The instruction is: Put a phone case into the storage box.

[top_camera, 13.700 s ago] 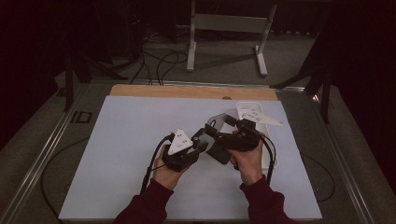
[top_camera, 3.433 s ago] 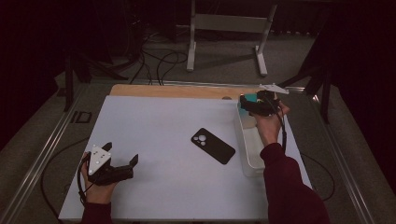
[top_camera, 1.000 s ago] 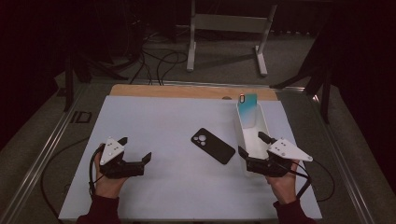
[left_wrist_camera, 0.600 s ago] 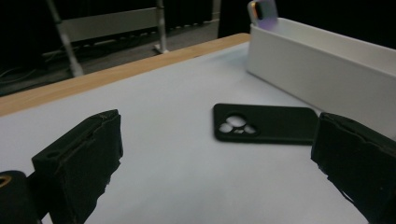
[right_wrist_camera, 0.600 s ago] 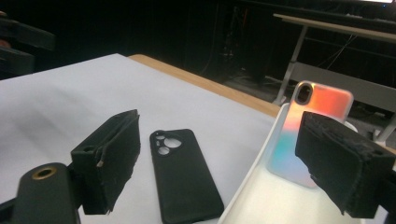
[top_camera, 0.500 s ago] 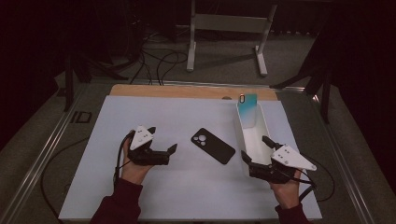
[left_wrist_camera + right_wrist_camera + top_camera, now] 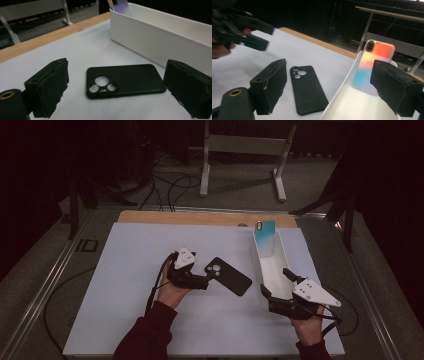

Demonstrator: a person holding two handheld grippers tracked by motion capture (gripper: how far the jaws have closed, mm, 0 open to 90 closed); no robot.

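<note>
Holding left gripper (image 7: pixel 214 276): we kept its jaws wide, just short of the black phone case (image 7: pixel 229 275) (camera holes toward us).
Right gripper (image 7: pixel 276 284): jaws spread, empty, at the white bin (image 7: pixel 280 257) near end.
Iridescent case (image 7: pixel 264 237): it leaned inside the bin's far end.

White-topped desk (image 7: pixel 125 270), wood strip along its far edge; black phone case (image 7: pixel 229 275) lying flat mid-desk, long white tray (image 7: pixel 272 270) at right.

Two phone cases, one black (image 7: pixel 230 275), one iridescent (image 7: pixel 264 237), one white bin (image 7: pixel 274 270), two hand-held grippers, left (image 7: pixel 214 275), right (image 7: pixel 275 282)
</note>
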